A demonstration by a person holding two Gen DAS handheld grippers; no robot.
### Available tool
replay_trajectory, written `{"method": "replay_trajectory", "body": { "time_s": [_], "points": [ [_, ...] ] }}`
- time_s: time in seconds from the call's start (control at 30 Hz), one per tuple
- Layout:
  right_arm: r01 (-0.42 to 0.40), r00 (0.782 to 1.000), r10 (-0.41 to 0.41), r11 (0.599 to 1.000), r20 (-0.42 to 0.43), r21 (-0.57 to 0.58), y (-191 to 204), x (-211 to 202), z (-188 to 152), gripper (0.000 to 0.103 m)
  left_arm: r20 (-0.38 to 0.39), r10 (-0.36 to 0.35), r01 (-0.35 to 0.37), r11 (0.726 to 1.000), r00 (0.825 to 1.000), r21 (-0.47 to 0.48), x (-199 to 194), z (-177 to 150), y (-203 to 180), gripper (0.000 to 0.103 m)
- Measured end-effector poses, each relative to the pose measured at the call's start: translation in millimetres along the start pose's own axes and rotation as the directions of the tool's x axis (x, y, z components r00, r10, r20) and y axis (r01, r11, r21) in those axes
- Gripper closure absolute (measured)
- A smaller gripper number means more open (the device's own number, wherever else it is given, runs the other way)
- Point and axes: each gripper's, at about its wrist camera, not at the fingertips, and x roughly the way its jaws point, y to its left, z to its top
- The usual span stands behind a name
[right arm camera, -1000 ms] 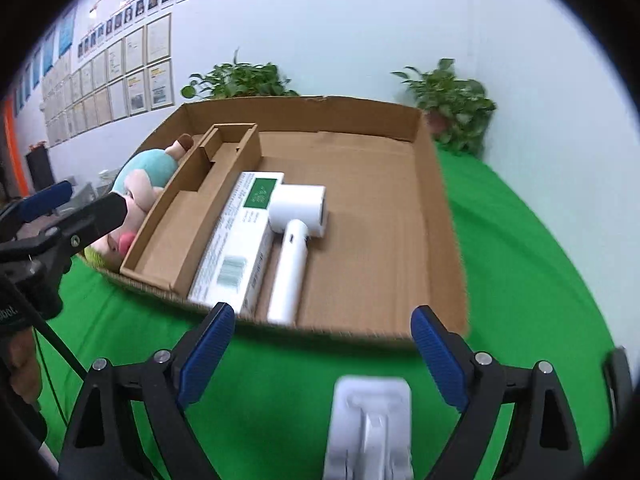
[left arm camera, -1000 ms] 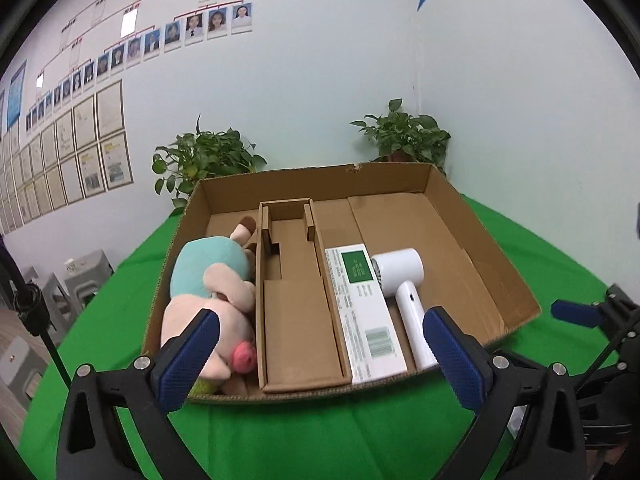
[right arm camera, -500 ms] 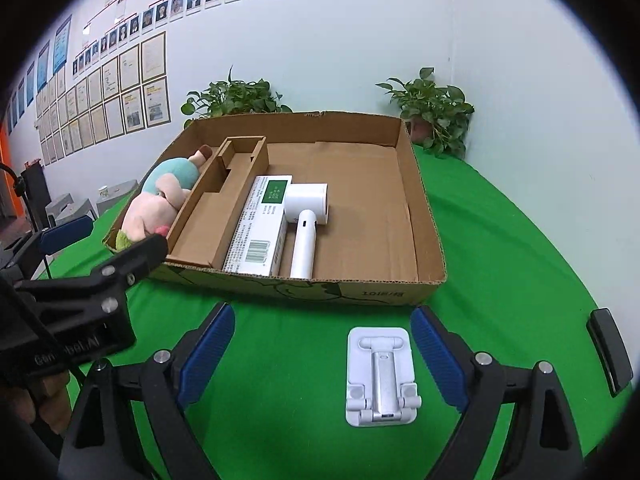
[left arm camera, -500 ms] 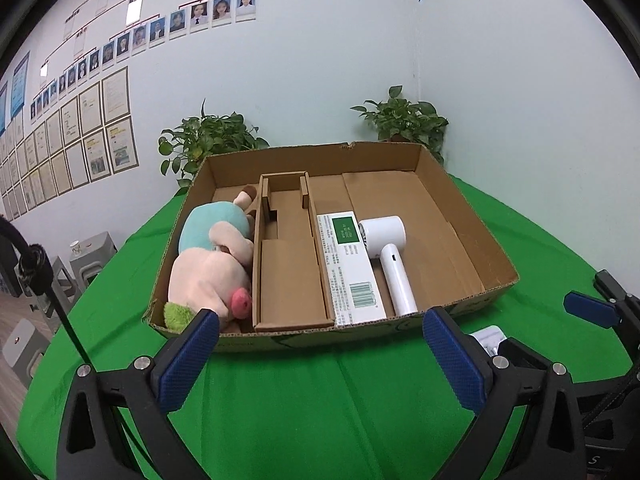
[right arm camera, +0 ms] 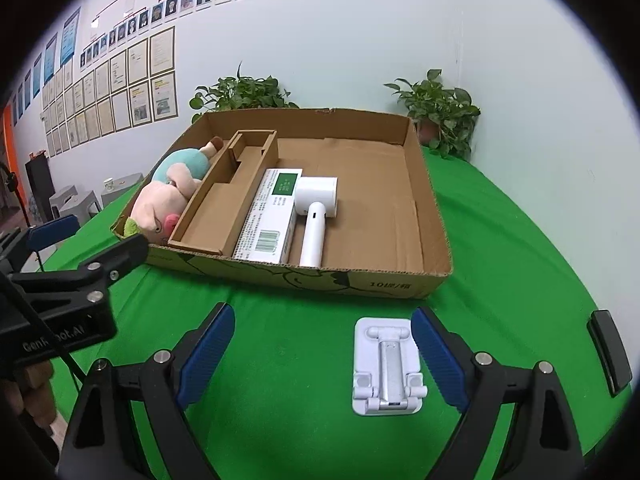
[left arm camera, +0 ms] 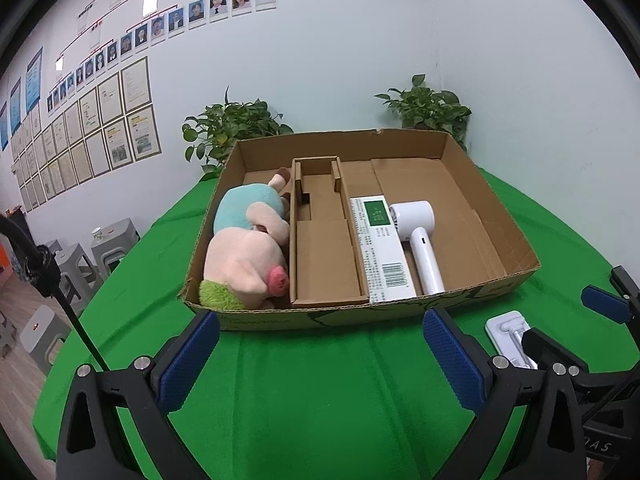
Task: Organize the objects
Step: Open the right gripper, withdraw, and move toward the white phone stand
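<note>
Seen from the left wrist: left gripper (left arm camera: 320,354) spread wide and empty over the green worktop (left arm camera: 320,400), squared to the near wall of the cardboard box (left arm camera: 360,316), with the white folding stand (left arm camera: 506,330) off to its right beside the box, half hidden behind the right gripper (left arm camera: 576,320). Seen from the right wrist: right gripper (right arm camera: 322,354) likewise wide and holding nothing, the stand (right arm camera: 387,368) flat on the cloth, just inside the right-hand pad, long axis running along the fingers toward the box. Judged nearer to the right gripper by far, so a small shift rightward needed to centre it.
</note>
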Motion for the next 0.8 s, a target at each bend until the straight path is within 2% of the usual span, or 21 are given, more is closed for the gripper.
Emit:
{"method": "replay_trajectory", "body": {
  "time_s": [0.3,0.43,0.57,0.7,0.8],
  "points": [
    [0.002,1.000,-0.002,0.999,-0.009,0.036,-7,6,-2,0.013,-0.028,-0.005,0.004,0.999,1.000,-0.035,14,-6,-2,0.000],
    [-0.005,1.000,0.005,0.999,-0.002,0.032,-8,5,-4,0.013,-0.032,-0.028,0.027,0.999,0.999,-0.047,20,-7,-4,0.000],
    [-0.047,0.999,0.048,0.998,-0.004,0.034,-12,10,-6,0.013,-0.027,-0.052,0.051,0.998,0.998,-0.043,26,-8,-6,0.000],
    [-0.110,0.993,0.112,0.993,-0.046,0.042,-18,19,-19,0.013,-0.058,-0.091,0.088,0.995,0.994,-0.050,37,-13,-2,0.000],
    [-0.071,0.987,0.076,0.997,-0.139,0.040,-33,35,-41,0.013,-0.119,-0.157,0.152,0.987,0.980,-0.050,50,-22,-2,0.000]
  ]
}}
